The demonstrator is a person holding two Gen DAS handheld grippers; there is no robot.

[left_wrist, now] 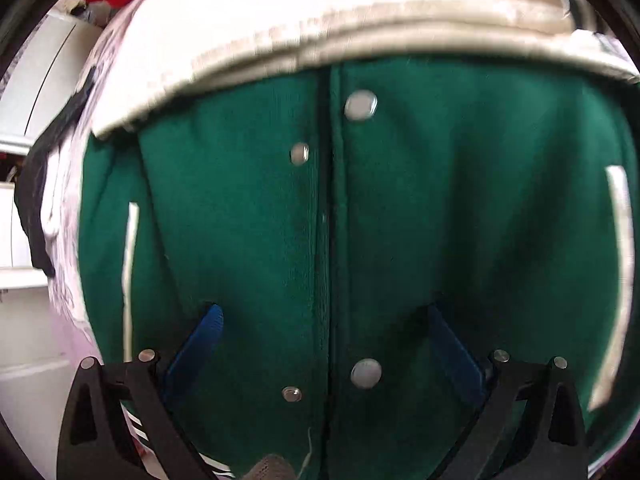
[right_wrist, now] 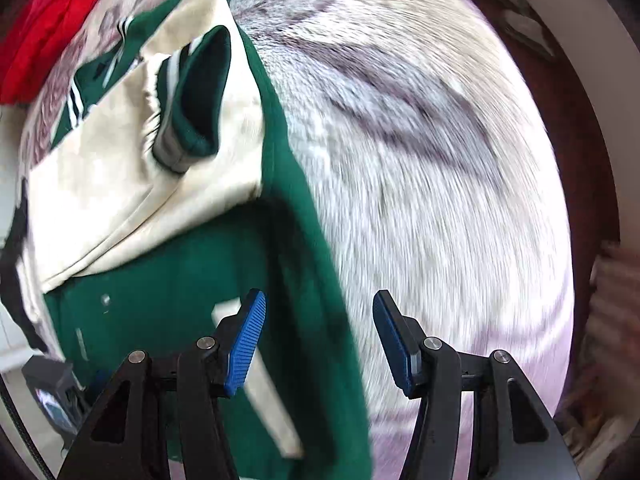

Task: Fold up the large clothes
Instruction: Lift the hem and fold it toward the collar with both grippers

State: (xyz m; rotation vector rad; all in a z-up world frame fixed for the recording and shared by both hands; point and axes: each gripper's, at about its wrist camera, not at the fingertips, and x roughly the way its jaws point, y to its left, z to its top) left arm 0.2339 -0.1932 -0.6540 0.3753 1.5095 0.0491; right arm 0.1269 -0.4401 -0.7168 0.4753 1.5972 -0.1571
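Note:
A green varsity jacket (left_wrist: 248, 216) with silver snaps (left_wrist: 361, 105) lies front up on a fuzzy white and grey bedspread (right_wrist: 420, 168). A cream sleeve (left_wrist: 304, 28) is folded across its upper part, its green striped cuff (right_wrist: 192, 112) lying on top. My left gripper (left_wrist: 324, 316) hovers open over the jacket's front, its blue fingers (left_wrist: 202, 340) on either side of the snap placket. My right gripper (right_wrist: 319, 300) is open above the jacket's right edge, one pad over green cloth, the other over the bedspread. Nothing is between its pads.
A red garment (right_wrist: 48, 28) lies at the far left end of the bed. White furniture (left_wrist: 28, 128) stands beyond the bed's left side, with a black strap-like item (left_wrist: 34, 200) hanging there. A dark device (right_wrist: 50, 384) sits low at the left.

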